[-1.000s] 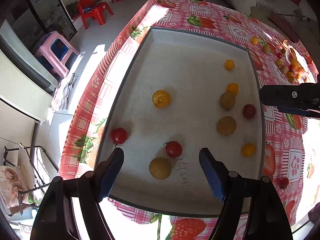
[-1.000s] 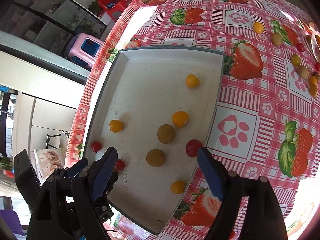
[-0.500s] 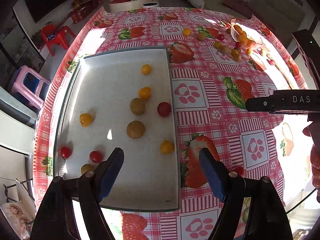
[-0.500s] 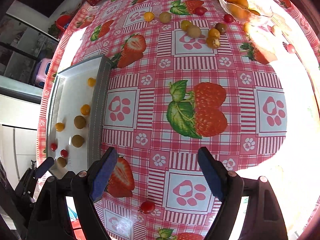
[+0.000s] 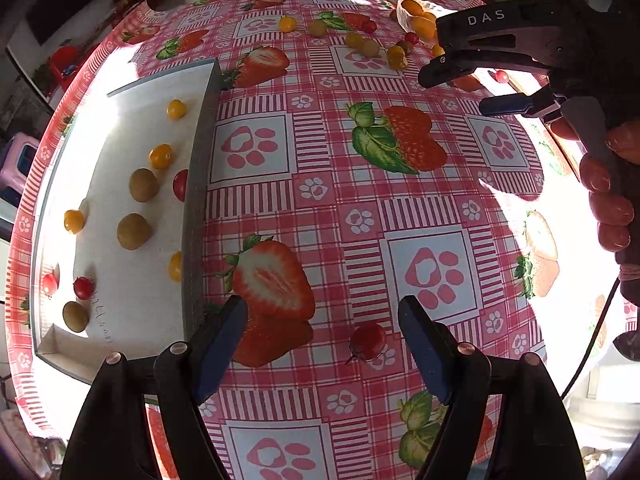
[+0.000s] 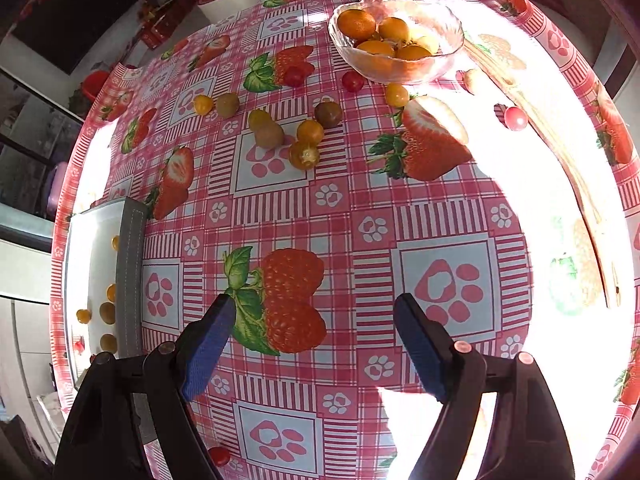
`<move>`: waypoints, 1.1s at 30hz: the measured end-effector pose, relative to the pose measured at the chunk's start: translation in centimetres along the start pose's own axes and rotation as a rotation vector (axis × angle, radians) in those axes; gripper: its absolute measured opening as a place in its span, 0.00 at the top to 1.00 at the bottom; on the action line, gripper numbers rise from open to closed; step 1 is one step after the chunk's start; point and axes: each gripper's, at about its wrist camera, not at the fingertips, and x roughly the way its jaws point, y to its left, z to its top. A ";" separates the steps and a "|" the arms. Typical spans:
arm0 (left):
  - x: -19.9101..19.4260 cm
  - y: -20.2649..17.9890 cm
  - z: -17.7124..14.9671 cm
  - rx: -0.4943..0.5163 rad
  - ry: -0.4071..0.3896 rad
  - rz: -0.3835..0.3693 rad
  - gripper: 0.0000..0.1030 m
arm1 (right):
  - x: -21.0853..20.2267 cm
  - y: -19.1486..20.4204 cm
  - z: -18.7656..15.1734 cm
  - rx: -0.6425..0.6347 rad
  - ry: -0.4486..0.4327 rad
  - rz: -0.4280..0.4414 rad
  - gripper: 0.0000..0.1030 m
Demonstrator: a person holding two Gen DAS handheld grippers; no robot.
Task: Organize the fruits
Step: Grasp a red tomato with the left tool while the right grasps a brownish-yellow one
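Strawberry-print pink checked tablecloth [image 5: 328, 184] everywhere, and with both our left gripper [image 5: 322, 344] and right gripper [image 6: 308, 344] gaping empty, we'd drop straight over the small red cherry tomato [image 5: 368, 341] sitting between the left fingertips, squeezing gently, then carry it to the shallow white tray [image 5: 196, 184].

Tray wall [image 5: 195, 200] left of left hand-held gripper [image 5: 322, 344] half-hides red tomato [image 5: 181, 185] & yellow fruit [image 5: 175, 266]; tabletop [image 6: 568, 216] right of right hand-held gripper [image 6: 312, 344] glare-washed.
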 end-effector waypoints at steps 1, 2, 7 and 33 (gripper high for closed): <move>0.2 -0.1 -0.1 -0.008 0.002 0.004 0.24 | 0.3 0.0 0.5 -0.006 -0.007 0.000 0.27; 0.5 -0.2 -0.2 -0.014 0.003 0.011 0.24 | 0.7 0.0 1.1 -0.011 -0.010 -0.002 0.29; 1.6 -0.6 -0.2 -0.039 0.006 0.040 0.24 | 2.8 0.3 3.2 -0.030 -0.023 -0.004 0.37; 2.6 -2.7 -1.8 -0.039 -0.004 0.056 0.64 | 5.1 1.9 5.8 -0.115 -0.084 -0.010 0.75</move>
